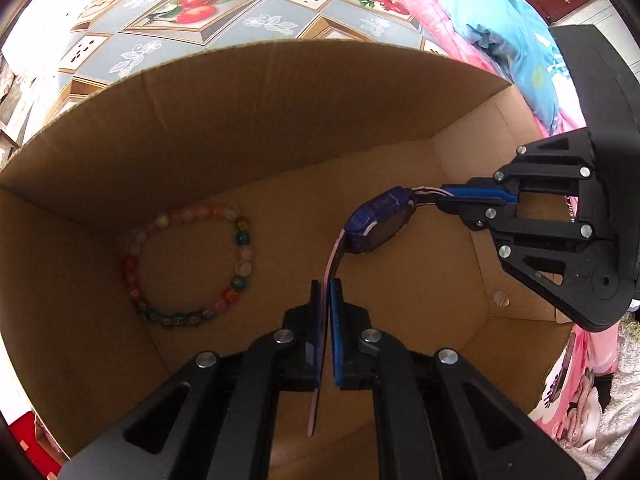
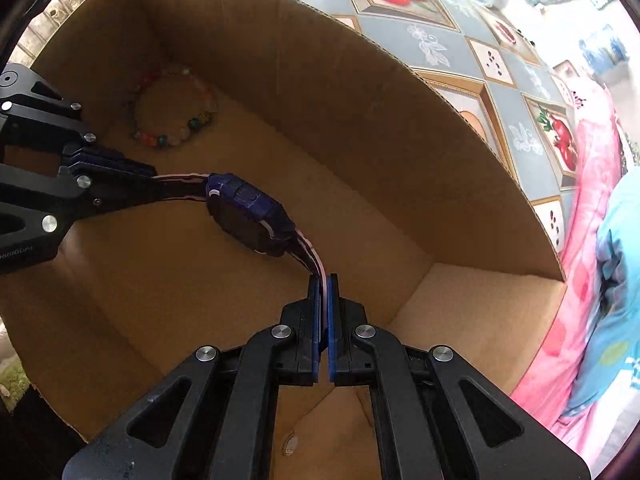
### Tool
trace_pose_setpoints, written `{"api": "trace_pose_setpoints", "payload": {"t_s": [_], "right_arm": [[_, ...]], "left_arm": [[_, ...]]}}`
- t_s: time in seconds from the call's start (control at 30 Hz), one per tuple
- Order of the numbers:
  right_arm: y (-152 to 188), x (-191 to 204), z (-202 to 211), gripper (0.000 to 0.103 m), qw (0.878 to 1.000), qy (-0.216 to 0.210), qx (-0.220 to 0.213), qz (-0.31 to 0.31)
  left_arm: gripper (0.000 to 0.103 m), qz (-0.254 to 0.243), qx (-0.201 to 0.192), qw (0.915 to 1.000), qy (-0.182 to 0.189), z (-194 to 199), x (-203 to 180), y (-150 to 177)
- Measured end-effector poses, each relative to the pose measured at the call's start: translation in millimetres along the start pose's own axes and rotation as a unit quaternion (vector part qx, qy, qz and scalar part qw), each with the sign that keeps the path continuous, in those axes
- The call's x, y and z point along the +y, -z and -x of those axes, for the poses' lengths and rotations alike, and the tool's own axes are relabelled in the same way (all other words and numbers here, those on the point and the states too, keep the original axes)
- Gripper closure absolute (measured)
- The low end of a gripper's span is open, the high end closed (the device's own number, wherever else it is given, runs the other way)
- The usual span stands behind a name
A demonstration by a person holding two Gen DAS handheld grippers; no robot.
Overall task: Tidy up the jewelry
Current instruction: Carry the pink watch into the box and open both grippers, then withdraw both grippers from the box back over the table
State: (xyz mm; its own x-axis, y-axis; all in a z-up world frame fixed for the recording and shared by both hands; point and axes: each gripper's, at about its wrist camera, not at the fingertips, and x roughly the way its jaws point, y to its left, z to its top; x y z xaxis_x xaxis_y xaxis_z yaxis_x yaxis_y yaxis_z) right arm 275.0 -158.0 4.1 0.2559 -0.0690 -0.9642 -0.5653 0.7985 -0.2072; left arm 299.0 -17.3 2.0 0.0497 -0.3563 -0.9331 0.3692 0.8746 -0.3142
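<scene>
A purple watch (image 1: pixel 378 224) with a pink strap hangs inside an open cardboard box (image 1: pixel 240 120), held at both strap ends. My left gripper (image 1: pixel 326 286) is shut on one strap end. My right gripper (image 2: pixel 323 280) is shut on the other end; it also shows in the left wrist view (image 1: pixel 448 196). The watch (image 2: pixel 250 220) is above the box floor. A multicoloured bead bracelet (image 1: pixel 188 264) lies flat on the box floor in a far corner, to the left of the watch; it also shows in the right wrist view (image 2: pixel 174 110). My left gripper shows at left in the right wrist view (image 2: pixel 154 184).
The box (image 2: pixel 360 100) stands on a table with a fruit-patterned cloth (image 1: pixel 200 12). Pink and blue bedding (image 1: pixel 500 20) lies to the right of the box. Tall box walls surround both grippers.
</scene>
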Motion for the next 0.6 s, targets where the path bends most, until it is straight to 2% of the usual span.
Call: {"api": "trace_pose_setpoints", "payload": {"t_s": [0.03, 0.07, 0.13, 0.23, 0.33, 0.47, 0.6], "right_arm": [[-2, -3, -2, 0.100, 1.000, 0.006, 0.001, -0.003], [-4, -5, -3, 0.094, 1.000, 0.011, -0.001, -0.004], [-5, -12, -3, 0.090, 1.000, 0.013, -0.007, -0.015], [-3, -21, 1, 0.084, 0.999, 0.017, -0.023, -0.035], [4, -24, 9, 0.084, 0.998, 0.018, -0.043, -0.047], [20, -25, 29, 0.083, 0.995, 0.029, -0.070, -0.064], [50, -30, 64, 0.083, 0.988, 0.033, -0.113, -0.097]], "left_arm": [[0.096, 0.003, -0.001, 1.0000, 0.002, 0, 1, -1], [0.092, 0.008, -0.002, 0.9999, 0.007, 0, 4, -1], [0.081, 0.021, 0.000, 0.9997, 0.014, 1, 9, -1], [0.080, 0.025, -0.013, 0.9994, 0.018, 8, 11, 1], [0.078, 0.022, -0.020, 0.9994, 0.018, 12, 9, 4], [0.077, 0.005, -0.065, 0.9978, 0.010, 31, 4, 12], [0.076, -0.009, -0.127, 0.9917, 0.016, 65, -4, 33]]}}
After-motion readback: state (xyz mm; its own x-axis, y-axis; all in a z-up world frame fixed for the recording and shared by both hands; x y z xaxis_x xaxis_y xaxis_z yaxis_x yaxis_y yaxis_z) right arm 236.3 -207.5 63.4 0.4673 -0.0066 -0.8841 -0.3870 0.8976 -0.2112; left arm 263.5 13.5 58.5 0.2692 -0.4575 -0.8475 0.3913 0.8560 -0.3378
